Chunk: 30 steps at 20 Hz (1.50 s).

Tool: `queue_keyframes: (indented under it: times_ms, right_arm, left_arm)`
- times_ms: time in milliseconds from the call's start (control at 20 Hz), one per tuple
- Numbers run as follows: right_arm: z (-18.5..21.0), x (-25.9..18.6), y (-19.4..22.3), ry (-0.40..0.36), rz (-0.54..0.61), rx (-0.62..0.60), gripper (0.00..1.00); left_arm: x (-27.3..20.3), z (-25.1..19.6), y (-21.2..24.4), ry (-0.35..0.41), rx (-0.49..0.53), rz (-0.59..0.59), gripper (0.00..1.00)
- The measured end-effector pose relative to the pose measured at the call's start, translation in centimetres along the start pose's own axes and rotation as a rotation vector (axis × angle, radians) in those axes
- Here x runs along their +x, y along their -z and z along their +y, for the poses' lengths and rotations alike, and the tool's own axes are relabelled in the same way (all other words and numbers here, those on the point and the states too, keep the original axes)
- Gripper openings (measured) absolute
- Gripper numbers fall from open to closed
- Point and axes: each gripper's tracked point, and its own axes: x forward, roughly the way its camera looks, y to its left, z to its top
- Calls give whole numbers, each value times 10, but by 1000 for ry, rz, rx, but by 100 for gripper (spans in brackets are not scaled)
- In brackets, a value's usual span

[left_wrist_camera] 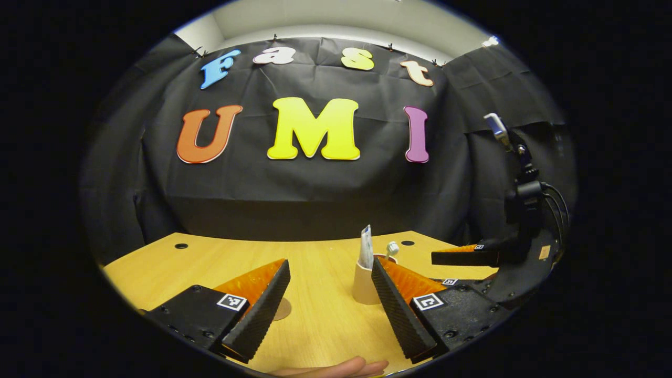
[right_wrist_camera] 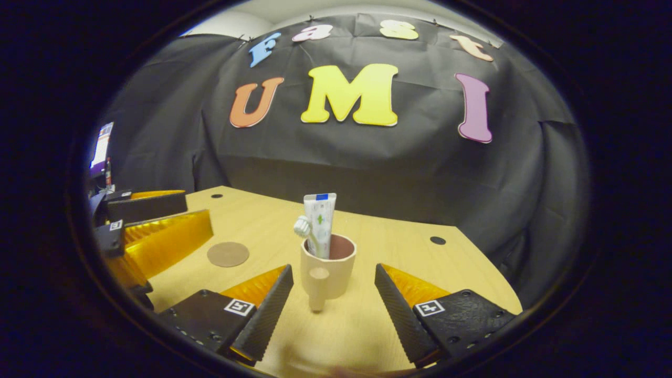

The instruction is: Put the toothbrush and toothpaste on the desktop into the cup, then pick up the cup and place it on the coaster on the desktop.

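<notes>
Right gripper view showed the beige ceramic cup with a knob handle (right_wrist_camera: 328,273) at the frame's centre, standing on the light wooden counter (right_wrist_camera: 399,252) with the white toothbrush (right_wrist_camera: 303,227) and the white toothpaste tube (right_wrist_camera: 320,223) upright inside it. That part lay done. The round brown coaster (right_wrist_camera: 228,254), left of centre, sat bare and well apart from the cup, so the carry remained. The right tool (right_wrist_camera: 331,304) gaped wide around the cup, gripping nothing; the left tool (left_wrist_camera: 328,304) also stood wide and empty.
</notes>
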Motion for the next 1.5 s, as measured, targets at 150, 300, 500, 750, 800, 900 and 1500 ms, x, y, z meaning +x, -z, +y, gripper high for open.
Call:
queue_keyframes:
  times_ms: [150, 300, 500, 750, 800, 900, 1500]
  right_arm:
    - [9, 13, 1, -32, 149, 26, 95]
    - [11, 26, 4, -18, 283, -1, 95]
    - [18, 39, 21, -37, 536, 118, 95]
    - [6, 54, 36, 37, 686, 74, 90]
    - [12, 54, 37, 23, 713, 74, 89]
    - [13, 51, 34, 42, 758, 28, 88]
    - [20, 68, 65, 88, 955, 11, 34]
  left_arm:
    - [-17, 21, -9, -52, 20, -22, 99]
    - [-27, 31, -15, -60, -3, -39, 98]
    - [-41, 42, -14, -62, -39, -38, 99]
    - [-47, 60, -11, -82, -69, -32, 99]
    - [-49, 64, -10, -83, -69, -34, 99]
    - [-48, 67, -7, -81, -78, -28, 99]
    - [-57, 64, 1, -77, -69, -36, 99]
